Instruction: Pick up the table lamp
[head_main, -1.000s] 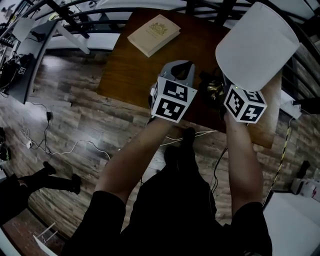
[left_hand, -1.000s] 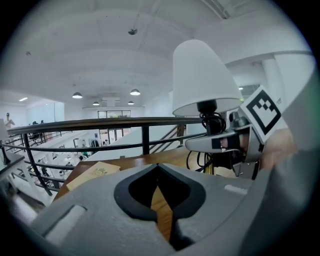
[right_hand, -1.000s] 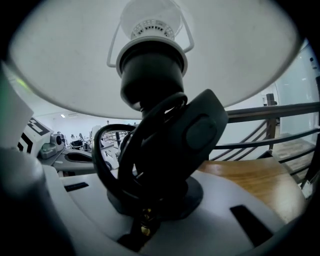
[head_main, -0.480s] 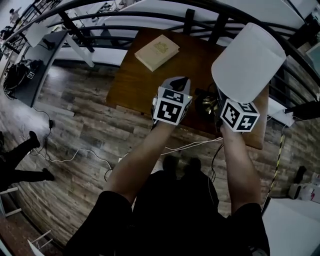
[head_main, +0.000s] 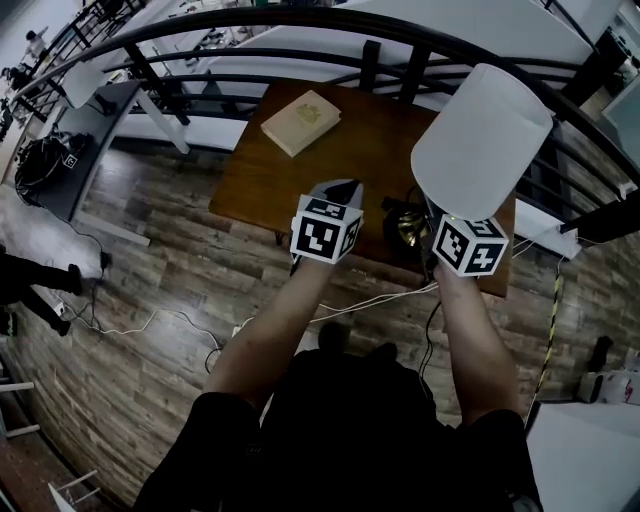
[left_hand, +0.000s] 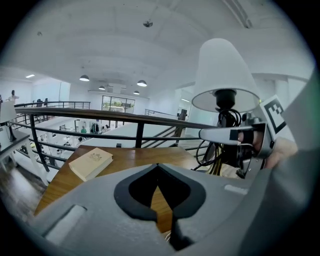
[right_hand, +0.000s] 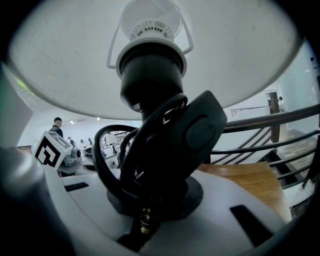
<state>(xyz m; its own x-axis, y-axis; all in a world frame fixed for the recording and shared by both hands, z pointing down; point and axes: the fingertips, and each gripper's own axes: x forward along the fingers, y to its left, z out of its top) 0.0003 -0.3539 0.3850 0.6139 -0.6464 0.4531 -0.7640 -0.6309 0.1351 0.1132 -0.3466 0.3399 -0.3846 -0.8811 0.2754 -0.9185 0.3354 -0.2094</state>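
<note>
The table lamp has a white shade and a dark, brassy foot. It tilts over the right end of the wooden table. My right gripper is shut on the thin brass stem under the black socket, with the coiled black cord bunched against its jaws. My left gripper hovers just left of the lamp, shut and empty. In the left gripper view, the left gripper has the lamp and the right gripper at its right.
A beige book lies on the table's far left part. A black metal railing curves behind the table. A white cable trails over the wood floor at the table's near edge.
Both grippers and the lamp have shifted together, the lamp still held in the right jaws. The head view has pulled back, so the table and the cubes look smaller.
</note>
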